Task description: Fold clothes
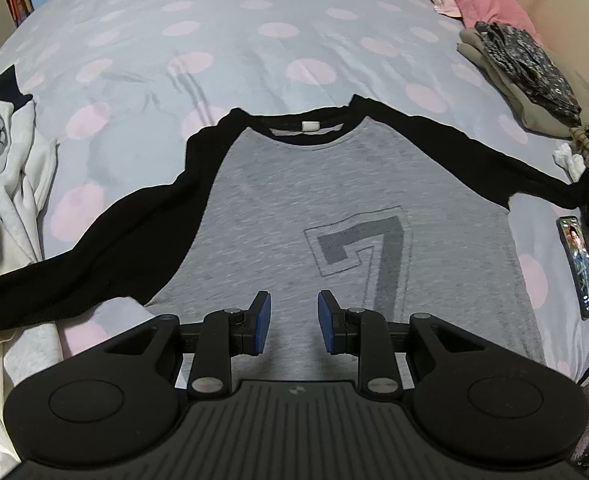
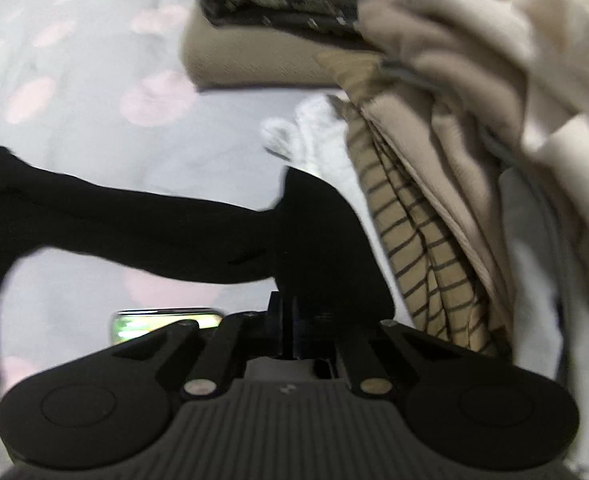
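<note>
A grey raglan shirt [image 1: 294,208] with black sleeves and a large "7" lies face up on the dotted bedsheet [image 1: 214,32]. Its left sleeve [image 1: 106,236] trails toward the left edge. Its right sleeve [image 1: 474,152] stretches out to the far right. My left gripper [image 1: 294,320] is open and empty, hovering over the shirt's lower middle. My right gripper [image 2: 290,312] is shut on the cuff of the right sleeve [image 2: 318,232], the black sleeve running away to the left. The right view is blurred.
A phone [image 1: 580,268] lies on the sheet right of the shirt, also under the right gripper [image 2: 162,320]. Folded clothes [image 1: 522,68] are stacked at the right. A tan striped and beige heap [image 2: 434,200] sits beside the cuff. Crumpled white and grey garments [image 1: 10,184] lie at the left.
</note>
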{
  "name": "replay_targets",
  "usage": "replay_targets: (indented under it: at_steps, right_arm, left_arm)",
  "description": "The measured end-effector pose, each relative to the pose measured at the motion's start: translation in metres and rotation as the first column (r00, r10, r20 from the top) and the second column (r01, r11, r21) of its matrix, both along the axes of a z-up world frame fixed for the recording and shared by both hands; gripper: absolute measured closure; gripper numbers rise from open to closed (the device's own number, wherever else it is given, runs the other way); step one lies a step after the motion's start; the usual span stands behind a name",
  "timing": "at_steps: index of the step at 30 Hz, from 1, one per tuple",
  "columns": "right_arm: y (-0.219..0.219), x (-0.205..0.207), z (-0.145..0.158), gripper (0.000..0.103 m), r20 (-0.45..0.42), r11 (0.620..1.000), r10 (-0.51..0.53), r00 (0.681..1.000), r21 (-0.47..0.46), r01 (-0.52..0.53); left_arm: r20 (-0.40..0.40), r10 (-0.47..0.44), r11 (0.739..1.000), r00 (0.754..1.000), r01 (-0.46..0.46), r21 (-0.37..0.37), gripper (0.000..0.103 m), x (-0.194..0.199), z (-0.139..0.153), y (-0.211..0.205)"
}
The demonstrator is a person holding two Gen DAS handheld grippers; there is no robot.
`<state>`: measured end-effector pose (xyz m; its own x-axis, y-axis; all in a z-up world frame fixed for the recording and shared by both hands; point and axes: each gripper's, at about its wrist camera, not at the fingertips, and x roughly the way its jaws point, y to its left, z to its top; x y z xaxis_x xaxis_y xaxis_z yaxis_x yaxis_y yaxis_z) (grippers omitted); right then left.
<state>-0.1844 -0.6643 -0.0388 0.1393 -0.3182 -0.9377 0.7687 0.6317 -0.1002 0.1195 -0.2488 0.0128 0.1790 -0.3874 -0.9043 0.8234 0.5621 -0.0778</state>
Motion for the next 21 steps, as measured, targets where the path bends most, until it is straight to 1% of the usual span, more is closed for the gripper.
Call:
replay_targets:
  at_steps: [5, 10, 12, 14, 16, 18, 21]
  right_arm:
    - [0.034, 0.012, 0.048, 0.098, 0.108, 0.997, 0.072, 0.991, 0.031, -0.076]
    - [0.079, 0.041, 0.083, 0.098, 0.210, 0.975, 0.200, 0.957, 0.053, -0.215]
    - [0.097, 0.060, 0.086, 0.098, 0.229, 0.960, 0.248, 0.941, 0.069, -0.270]
    - [0.115, 0.075, 0.088, 0.098, 0.239, 0.943, 0.292, 0.926, 0.089, -0.321]
    - [0.133, 0.089, 0.089, 0.098, 0.249, 0.923, 0.335, 0.908, 0.108, -0.370]
    - [0.154, 0.101, 0.090, 0.098, 0.255, 0.903, 0.372, 0.893, 0.123, -0.411]
    - [0.179, 0.119, 0.089, 0.098, 0.250, 0.876, 0.416, 0.874, 0.148, -0.459]
  left_arm:
    - [0.003, -0.037, 0.999, 0.999, 0.037, -0.040, 0.079, -0.014, 0.007, 0.000]
    - [0.018, -0.118, 0.986, 0.993, 0.119, -0.116, 0.079, -0.034, 0.019, -0.002]
    - [0.027, -0.156, 0.976, 0.987, 0.159, -0.148, 0.077, -0.043, 0.024, -0.002]
    - [0.036, -0.192, 0.965, 0.981, 0.196, -0.176, 0.066, -0.052, 0.027, -0.003]
    - [0.047, -0.228, 0.951, 0.972, 0.233, -0.204, 0.061, -0.061, 0.031, -0.005]
    - [0.052, -0.261, 0.938, 0.964, 0.266, -0.223, 0.060, -0.069, 0.033, -0.008]
    - [0.057, -0.319, 0.915, 0.946, 0.323, -0.241, 0.056, -0.082, 0.032, -0.015]
